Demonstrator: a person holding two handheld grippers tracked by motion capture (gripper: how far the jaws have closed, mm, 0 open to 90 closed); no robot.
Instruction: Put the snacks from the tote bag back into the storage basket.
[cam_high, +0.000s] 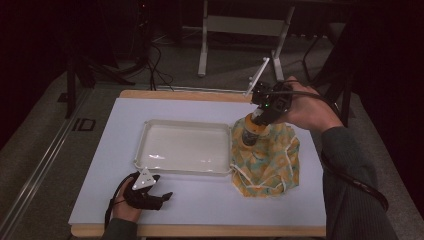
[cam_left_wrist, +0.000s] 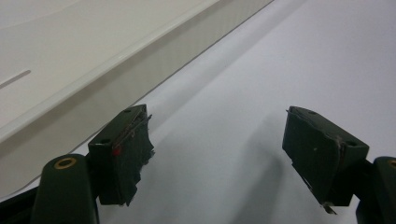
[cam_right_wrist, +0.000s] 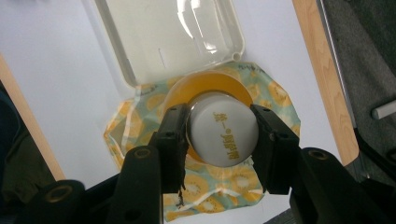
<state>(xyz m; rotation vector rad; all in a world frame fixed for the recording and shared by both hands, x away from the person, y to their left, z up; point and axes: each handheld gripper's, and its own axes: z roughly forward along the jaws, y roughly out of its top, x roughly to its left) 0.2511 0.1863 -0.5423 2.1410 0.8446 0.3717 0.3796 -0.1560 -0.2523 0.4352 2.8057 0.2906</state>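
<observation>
- Near the table's front edge, the left gripper (cam_high: 150, 192) lies low on the white mat (cam_high: 200, 200), held by the left hand (cam_high: 122, 205), a grey plate on top of it.
- In the left gripper view its jaws stand wide apart with nothing between them, just the bare mat; the left gripper (cam_left_wrist: 217, 154) is released.
- Just beyond it sits the tray (cam_high: 145, 145), white and shallow, with nothing in it; in the left gripper view its wall (cam_left_wrist: 140, 65) runs close by on the jaws' left.
- Right of the tray lies a cloth (cam_high: 280, 165), yellow and green with a fruit print and a white cord along its edge, rumpled, touching the tray's right rim.
- A bottle (cam_high: 250, 137) stands upright on the cloth, orange in the body with a white cap.
- The right gripper (cam_high: 262, 112) comes down on it from above, held by the right hand (cam_high: 305, 107) in a dark sleeve.
- In the right gripper view the right gripper (cam_right_wrist: 223, 135) is clenched on the bottle's cap (cam_right_wrist: 223, 135), one jaw pressed to each side; the cap bears gold characters.
- Farther off, past the table's wooden edge (cam_high: 175, 94), the floor holds cables and a stand's legs in dim light.
</observation>
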